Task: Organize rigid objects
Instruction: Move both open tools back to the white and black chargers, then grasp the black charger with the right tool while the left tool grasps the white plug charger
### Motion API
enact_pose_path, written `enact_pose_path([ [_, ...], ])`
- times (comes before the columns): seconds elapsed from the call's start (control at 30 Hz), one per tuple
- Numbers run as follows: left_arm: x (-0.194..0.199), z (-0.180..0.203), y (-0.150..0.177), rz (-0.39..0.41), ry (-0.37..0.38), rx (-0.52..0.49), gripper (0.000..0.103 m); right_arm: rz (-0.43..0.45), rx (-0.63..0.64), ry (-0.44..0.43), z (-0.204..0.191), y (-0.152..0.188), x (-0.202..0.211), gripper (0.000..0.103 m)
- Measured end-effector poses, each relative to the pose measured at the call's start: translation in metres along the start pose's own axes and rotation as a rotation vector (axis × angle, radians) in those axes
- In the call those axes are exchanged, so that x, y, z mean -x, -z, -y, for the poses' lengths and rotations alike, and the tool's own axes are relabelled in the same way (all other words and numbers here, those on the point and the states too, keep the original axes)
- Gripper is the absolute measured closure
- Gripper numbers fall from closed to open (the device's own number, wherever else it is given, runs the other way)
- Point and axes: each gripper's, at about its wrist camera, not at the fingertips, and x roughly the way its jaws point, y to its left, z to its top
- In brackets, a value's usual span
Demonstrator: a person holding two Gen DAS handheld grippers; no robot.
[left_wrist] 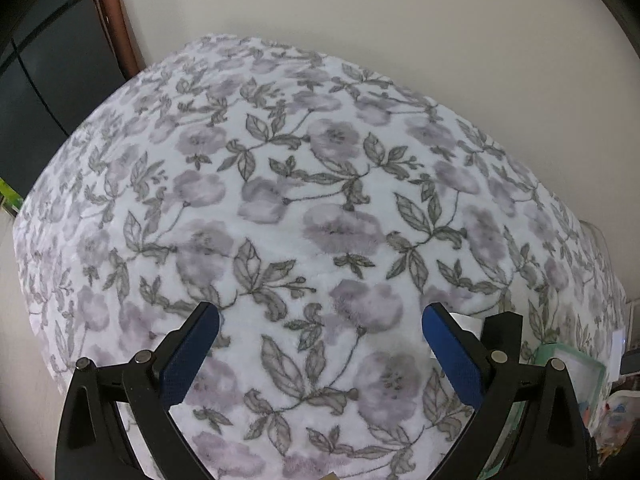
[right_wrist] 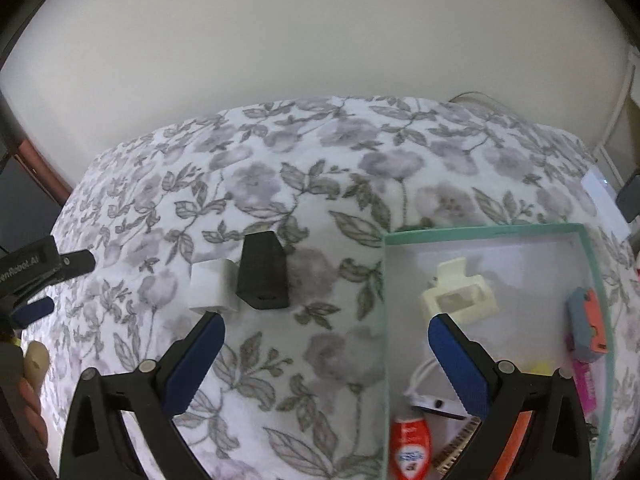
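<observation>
A black block (right_wrist: 262, 272) and a white block (right_wrist: 212, 288) sit side by side, touching, on the floral blanket (right_wrist: 320, 160). My right gripper (right_wrist: 324, 322) is open and empty, hovering just short of them, with its right finger over the green-rimmed box (right_wrist: 480, 230). The box holds a cream holder (right_wrist: 460, 296), a grey and orange item (right_wrist: 586, 330), a red tube (right_wrist: 410, 444) and a white cable. My left gripper (left_wrist: 320, 320) is open over bare blanket. Its right finger partly hides the white block (left_wrist: 468, 324) and black block (left_wrist: 504, 332). The left gripper (right_wrist: 60, 284) shows at the right view's left edge.
A pale wall runs behind the blanket-covered surface. Dark furniture (left_wrist: 40, 80) stands at the far left. A white device (right_wrist: 600, 192) and a dark item (right_wrist: 630, 196) lie at the far right edge. A hand (right_wrist: 32, 380) appears at the lower left.
</observation>
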Motion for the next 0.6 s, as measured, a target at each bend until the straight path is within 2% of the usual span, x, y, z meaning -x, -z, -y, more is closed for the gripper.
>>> enact_pose_path([
  [0.2,-0.017,0.011,0.002,-0.025,0.045,-0.021,0.002,0.011,-0.013,-0.037,-0.008,-0.007,-0.014,0.001],
  [0.33,-0.030,0.026,0.006,-0.056,0.106,-0.036,0.002,0.013,-0.002,-0.043,-0.016,-0.013,-0.024,0.010],
  [0.43,-0.037,0.036,0.010,-0.061,0.097,-0.056,0.002,-0.004,0.024,-0.024,-0.023,-0.014,-0.037,0.015],
  [0.6,-0.047,0.046,0.015,-0.069,0.142,-0.048,0.002,-0.017,0.060,-0.006,-0.033,-0.017,-0.052,0.024],
])
